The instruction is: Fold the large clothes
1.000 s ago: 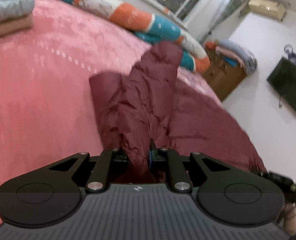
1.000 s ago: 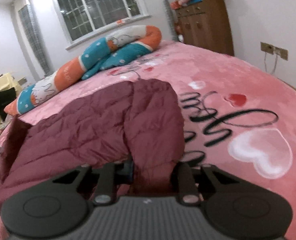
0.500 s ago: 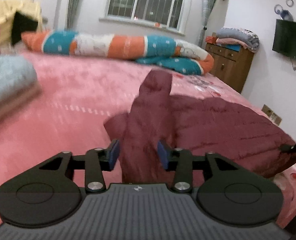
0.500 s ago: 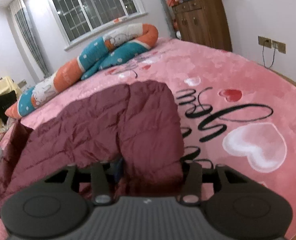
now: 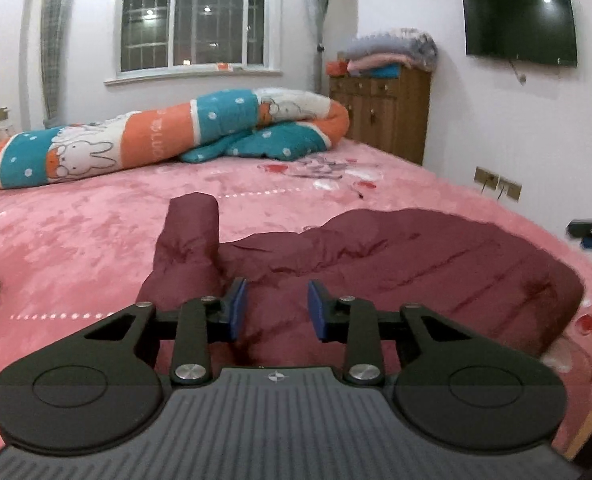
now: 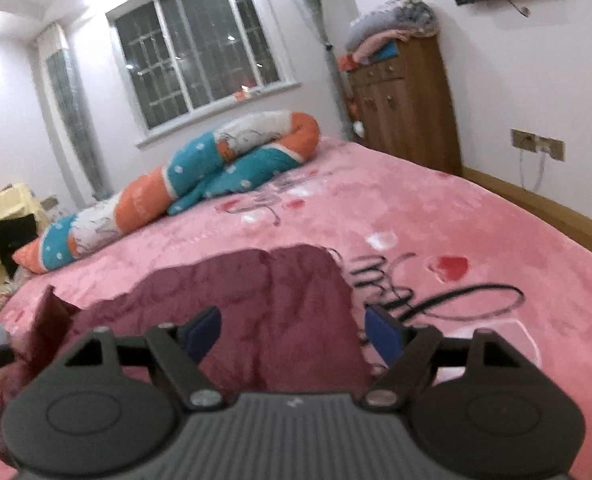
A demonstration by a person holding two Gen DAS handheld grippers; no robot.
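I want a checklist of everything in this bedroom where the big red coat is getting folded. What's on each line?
Surface: pink bedspread with hearts and black writing.
Job's things: maroon puffer jacket lies on the bed, one sleeve poking away.
Clutter: long bunny bolster by the window; folded blankets on the wooden cabinet.
Grippers: left hand-held gripper closing, pads clear of the jacket; right hand-held gripper opening over the jacket's edge, pads not pressing.
Cables: white cord hanging from the wall socket.
Surroundings: barred window, wall TV, white walls.
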